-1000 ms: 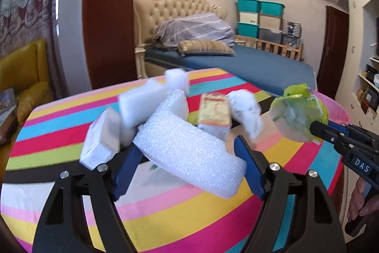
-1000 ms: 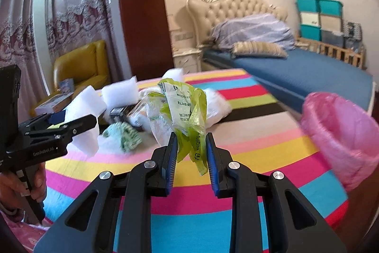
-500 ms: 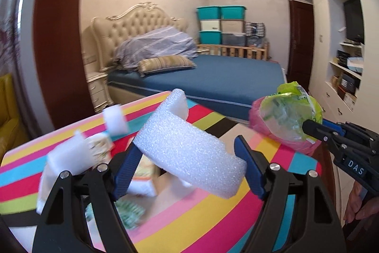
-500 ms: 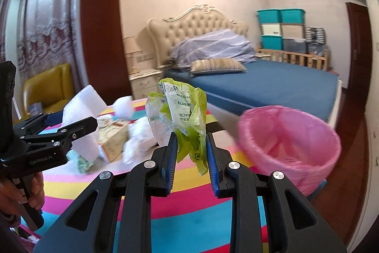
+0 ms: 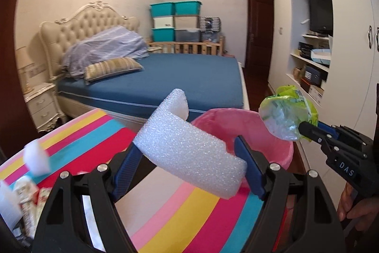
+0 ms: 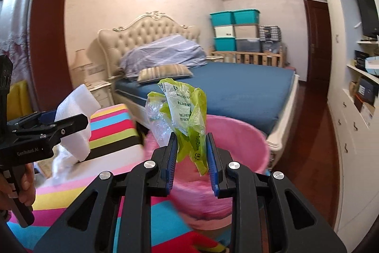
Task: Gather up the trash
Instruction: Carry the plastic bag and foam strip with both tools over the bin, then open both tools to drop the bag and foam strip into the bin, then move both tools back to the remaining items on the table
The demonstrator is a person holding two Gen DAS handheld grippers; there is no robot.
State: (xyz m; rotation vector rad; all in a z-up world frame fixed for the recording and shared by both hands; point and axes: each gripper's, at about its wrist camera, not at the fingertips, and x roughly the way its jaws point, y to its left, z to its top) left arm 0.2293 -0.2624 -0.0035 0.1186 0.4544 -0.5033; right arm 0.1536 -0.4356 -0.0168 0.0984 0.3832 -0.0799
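Foam block (image 5: 189, 153) clamped in left gripper (image 5: 189, 172); right gripper (image 6: 191, 153) pinches green plastic bag (image 6: 182, 115), apparently above pink bin (image 6: 239, 134).

We see a white foam block (image 5: 189, 148), pebbled and bent up at its far end, held tilted in the air between blue pads in front of the pink-lined bin (image 5: 272, 134). A crumpled green and clear plastic bag (image 6: 184, 120) stands upright, pinched at its lower end, just above the bin's near rim. More white scraps (image 5: 35, 155) lie on the striped surface (image 5: 189, 210).
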